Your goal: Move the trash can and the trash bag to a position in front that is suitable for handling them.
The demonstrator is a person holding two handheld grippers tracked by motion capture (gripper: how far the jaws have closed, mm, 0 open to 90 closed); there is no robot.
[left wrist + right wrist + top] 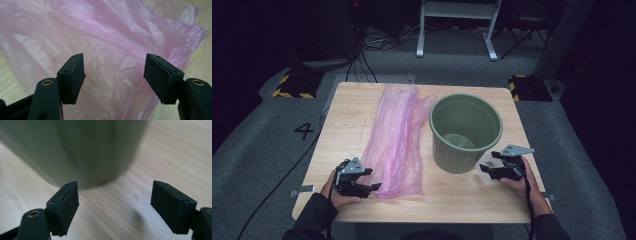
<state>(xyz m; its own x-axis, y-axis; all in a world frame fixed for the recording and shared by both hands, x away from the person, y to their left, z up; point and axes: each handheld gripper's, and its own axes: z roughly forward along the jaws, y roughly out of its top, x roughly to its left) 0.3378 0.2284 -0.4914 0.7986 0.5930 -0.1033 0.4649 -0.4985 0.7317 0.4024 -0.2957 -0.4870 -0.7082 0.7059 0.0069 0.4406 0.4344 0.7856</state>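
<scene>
Nearest, the left claw [115, 77] gapes empty over a thin, limp, slippery pink bag [105, 42], best pinched at its near edge.

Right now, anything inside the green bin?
The green bin stands upright on the table, and the high view shows bare inner wall and part of the floor with nothing on them. The near rim covers the near part of the floor, so that part is unseen.
</scene>
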